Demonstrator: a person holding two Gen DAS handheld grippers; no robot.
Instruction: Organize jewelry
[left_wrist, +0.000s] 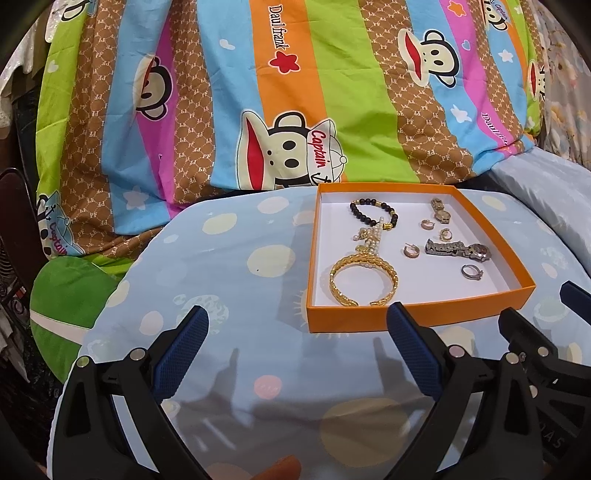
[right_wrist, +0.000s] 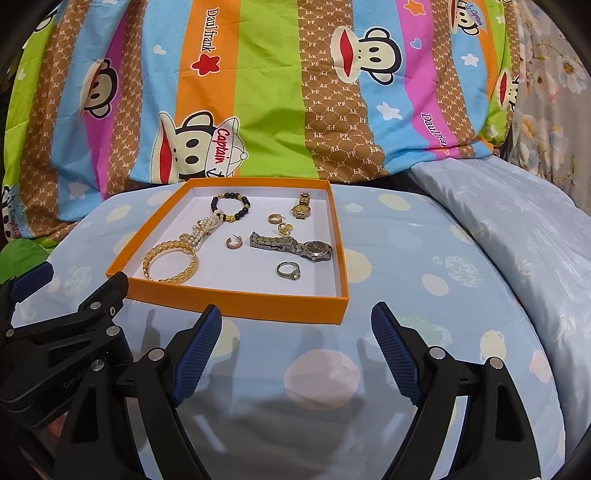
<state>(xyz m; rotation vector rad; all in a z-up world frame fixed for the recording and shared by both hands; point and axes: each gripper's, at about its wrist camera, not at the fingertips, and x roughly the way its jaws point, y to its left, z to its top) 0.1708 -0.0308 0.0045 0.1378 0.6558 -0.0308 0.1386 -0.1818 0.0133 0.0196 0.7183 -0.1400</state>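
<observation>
An orange box (right_wrist: 236, 295) is seen in the middle of both wrist views, set on a pale blue dotted cloth (right_wrist: 406, 258), with a striped cartoon blanket (right_wrist: 269, 92) filling the upper frame. All jewelry in view is contained in the box. Toward its left half, in the right wrist view, a gold bangle (right_wrist: 170, 263), a pearl strand (right_wrist: 201, 230) and a black bead bracelet (right_wrist: 231, 203) are laid touching in a line. Toward the right half, a small gold watch (right_wrist: 301, 207), a steel watch (right_wrist: 291, 246), a silver ring (right_wrist: 289, 272) and three small hoop earrings (right_wrist: 233, 242) are spread apart from one another, presumably so each can be gripped singly.

The left gripper (left_wrist: 295, 343) is held released, jaws wide, empty, low in the frame just short of the box's near wall. The right gripper (right_wrist: 295, 339) is likewise released and empty beside it.

The layout fits either loose pieces awaiting sorting or a finished arrangement; which one cannot be settled from these views.
</observation>
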